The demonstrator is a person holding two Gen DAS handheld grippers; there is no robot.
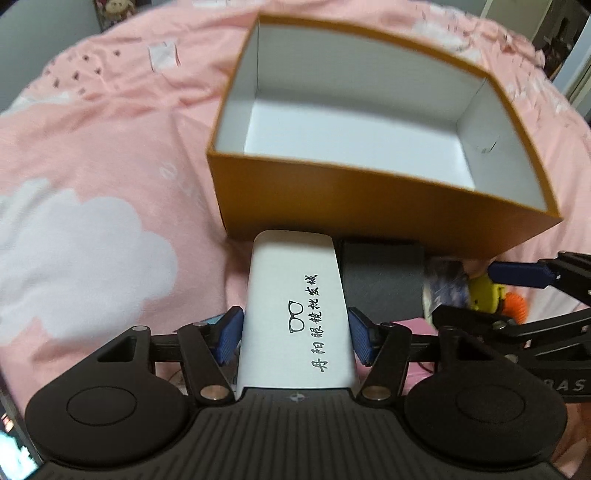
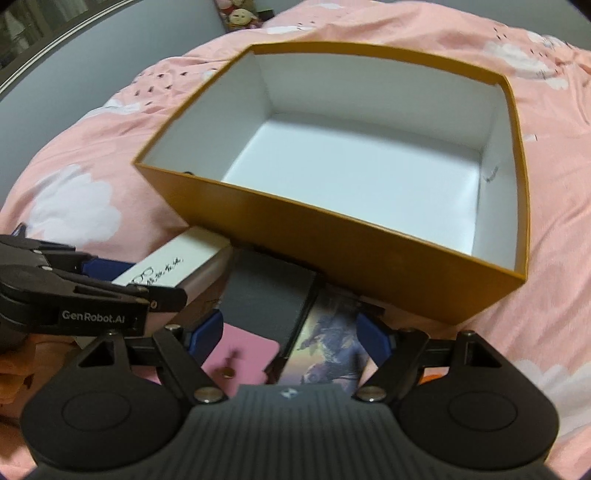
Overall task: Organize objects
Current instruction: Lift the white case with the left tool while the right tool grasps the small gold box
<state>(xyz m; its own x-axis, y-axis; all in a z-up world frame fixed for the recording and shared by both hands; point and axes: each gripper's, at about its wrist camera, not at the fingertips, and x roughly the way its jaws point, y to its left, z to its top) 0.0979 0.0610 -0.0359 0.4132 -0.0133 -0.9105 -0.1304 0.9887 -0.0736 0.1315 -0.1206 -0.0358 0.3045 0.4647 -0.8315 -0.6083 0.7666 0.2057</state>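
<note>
An open orange box with a white, bare inside stands on the pink bed; it also shows in the right wrist view. My left gripper is shut on a white glasses case with black print, held just in front of the box's near wall; the case shows at the left of the right wrist view. My right gripper is open around a dark grey box and a printed picture box, and it shows in the left wrist view.
A pink flat item lies under the right gripper. A yellow and orange toy lies beside the right gripper. The pink cloud-print bedsheet spreads all around. Plush dolls sit at the far edge.
</note>
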